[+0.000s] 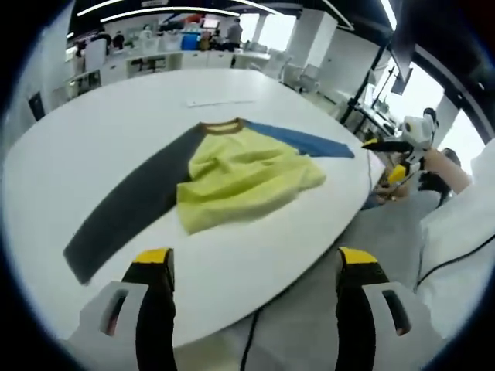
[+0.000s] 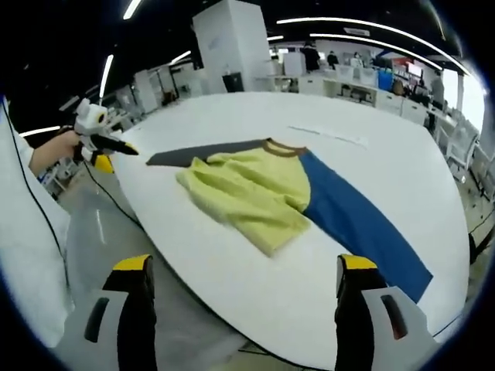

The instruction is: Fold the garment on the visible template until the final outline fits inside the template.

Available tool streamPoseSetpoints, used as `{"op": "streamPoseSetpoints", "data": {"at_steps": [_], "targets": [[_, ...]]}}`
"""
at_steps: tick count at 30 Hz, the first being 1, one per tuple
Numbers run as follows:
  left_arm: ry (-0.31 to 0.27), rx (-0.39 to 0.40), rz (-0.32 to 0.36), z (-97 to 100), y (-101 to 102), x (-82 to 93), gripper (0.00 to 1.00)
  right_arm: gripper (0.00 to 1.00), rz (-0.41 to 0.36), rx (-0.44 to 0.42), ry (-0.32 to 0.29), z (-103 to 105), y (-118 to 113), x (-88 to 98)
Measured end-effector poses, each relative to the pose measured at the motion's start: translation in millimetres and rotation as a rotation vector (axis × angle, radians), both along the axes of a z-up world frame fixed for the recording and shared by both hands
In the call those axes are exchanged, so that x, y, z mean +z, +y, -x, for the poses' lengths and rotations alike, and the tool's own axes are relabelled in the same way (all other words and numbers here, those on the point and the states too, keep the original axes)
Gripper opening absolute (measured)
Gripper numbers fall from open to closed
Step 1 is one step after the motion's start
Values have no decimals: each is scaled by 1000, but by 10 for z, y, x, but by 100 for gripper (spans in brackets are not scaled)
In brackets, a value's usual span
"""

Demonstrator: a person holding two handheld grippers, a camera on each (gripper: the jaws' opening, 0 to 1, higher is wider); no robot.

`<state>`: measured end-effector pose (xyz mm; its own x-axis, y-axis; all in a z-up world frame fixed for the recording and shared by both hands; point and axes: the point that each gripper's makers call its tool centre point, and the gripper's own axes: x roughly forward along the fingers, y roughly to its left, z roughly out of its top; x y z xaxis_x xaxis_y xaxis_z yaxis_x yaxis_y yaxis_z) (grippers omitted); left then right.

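Both the left claw [image 1: 254, 270] and right claw [image 2: 246, 278] gape empty near the crumpled shirt [image 2: 263, 189] on the table [image 2: 387, 166].

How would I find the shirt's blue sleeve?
Look at the big white round table. In its middle lies a crumpled yellow shirt with a brown collar. The blue sleeve stretches flat from one side; the other sleeve is dark grey.

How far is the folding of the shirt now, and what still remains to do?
Early stage. Done: the yellow body of the shirt is bunched up toward the brown collar, a rough first fold. In hand: nothing; the left gripper and right gripper both hang open off the table edge. Left: the dark grey sleeve and blue sleeve lie spread out; I cannot make out a template outline.
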<state>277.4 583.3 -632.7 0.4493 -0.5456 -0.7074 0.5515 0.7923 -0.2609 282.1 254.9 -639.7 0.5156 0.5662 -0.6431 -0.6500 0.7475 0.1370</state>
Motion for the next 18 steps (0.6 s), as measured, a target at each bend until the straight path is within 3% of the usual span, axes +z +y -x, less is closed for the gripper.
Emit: {"op": "streamPoseSetpoints", "data": {"at_steps": [10, 18], "targets": [[-4, 3, 40, 115, -42, 135, 90, 100, -2, -1, -20, 128, 4, 85], [-5, 9, 19, 186, -2, 120, 99, 100, -16, -33, -24, 151, -87, 135]]}}
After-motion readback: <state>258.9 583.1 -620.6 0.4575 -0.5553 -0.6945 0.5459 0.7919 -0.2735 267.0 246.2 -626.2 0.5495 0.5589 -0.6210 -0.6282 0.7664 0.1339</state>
